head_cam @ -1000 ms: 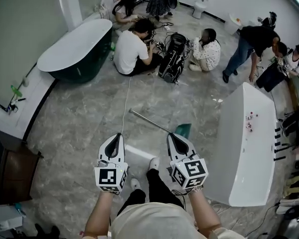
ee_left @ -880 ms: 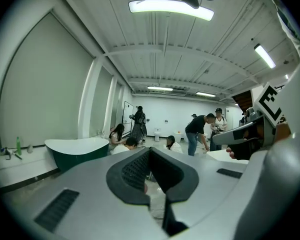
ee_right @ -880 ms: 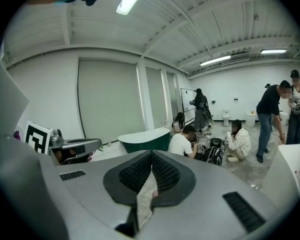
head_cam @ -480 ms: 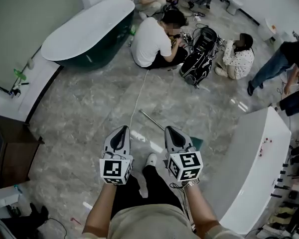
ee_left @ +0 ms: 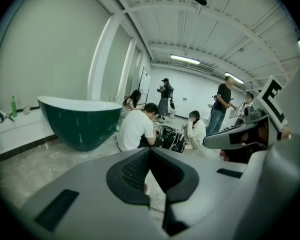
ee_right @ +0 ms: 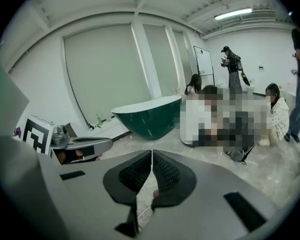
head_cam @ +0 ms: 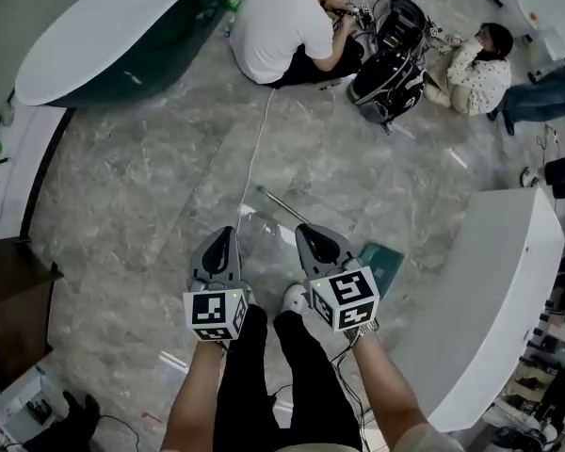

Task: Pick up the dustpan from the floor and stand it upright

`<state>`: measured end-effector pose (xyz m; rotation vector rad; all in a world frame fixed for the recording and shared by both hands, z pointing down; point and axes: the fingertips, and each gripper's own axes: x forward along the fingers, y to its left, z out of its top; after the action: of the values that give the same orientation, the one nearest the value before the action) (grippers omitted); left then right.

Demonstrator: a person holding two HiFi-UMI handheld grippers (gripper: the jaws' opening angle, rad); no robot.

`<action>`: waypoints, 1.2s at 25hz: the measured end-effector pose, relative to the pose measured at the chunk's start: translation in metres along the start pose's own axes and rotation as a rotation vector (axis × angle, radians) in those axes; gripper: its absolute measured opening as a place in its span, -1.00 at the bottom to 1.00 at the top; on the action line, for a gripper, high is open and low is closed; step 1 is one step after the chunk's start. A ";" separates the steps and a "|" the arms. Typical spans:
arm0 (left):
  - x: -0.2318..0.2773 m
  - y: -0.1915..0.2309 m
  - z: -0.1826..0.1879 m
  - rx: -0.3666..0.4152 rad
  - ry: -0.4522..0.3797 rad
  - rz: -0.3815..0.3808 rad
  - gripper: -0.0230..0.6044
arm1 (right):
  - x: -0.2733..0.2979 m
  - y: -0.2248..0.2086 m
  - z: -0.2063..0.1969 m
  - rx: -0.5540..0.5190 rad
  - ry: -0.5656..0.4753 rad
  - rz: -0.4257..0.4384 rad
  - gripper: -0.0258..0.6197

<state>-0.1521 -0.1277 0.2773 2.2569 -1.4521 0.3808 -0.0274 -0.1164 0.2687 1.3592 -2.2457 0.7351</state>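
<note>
Left gripper [head_cam: 223, 236] and right gripper [head_cam: 311, 231] are clenched empty near the flat-lying teal dustpan [head_cam: 384, 263] with long metal handle [head_cam: 275, 201].

The dustpan [head_cam: 384, 260] is teal, and its long handle [head_cam: 278, 204] is silvery. The floor [head_cam: 141, 186] is grey with pale marble veining. The far bathtub [head_cam: 122, 36] is dark green outside and white inside; the near bathtub [head_cam: 490, 290] is all white. The left tool [head_cam: 224, 234] and right tool [head_cam: 307, 228] are grey, and each carries a cube patterned with black-and-white square markers.

grey left gripper [head_cam: 224, 232] and right gripper [head_cam: 303, 229], black trousers [head_cam: 250, 365], white shoe [head_cam: 294, 298].
</note>
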 end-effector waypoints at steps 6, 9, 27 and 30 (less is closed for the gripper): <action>0.101 0.051 -0.138 -0.044 0.050 0.040 -0.90 | 0.139 -0.028 -0.129 -0.115 0.104 0.068 -0.86; 0.149 0.066 -0.199 -0.070 0.034 0.062 -0.90 | 0.206 -0.045 -0.191 -0.173 0.152 0.158 -0.85; 0.333 0.130 -0.479 -0.110 0.020 0.196 -0.90 | 0.478 -0.167 -0.450 -0.367 0.359 0.245 -0.54; 0.332 0.132 -0.480 -0.110 -0.006 0.179 -0.90 | 0.488 -0.169 -0.458 -0.374 0.386 0.230 -0.54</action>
<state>-0.1343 -0.2028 0.8706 2.0508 -1.6427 0.3392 -0.0556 -0.2253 0.9501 0.7236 -2.1055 0.5543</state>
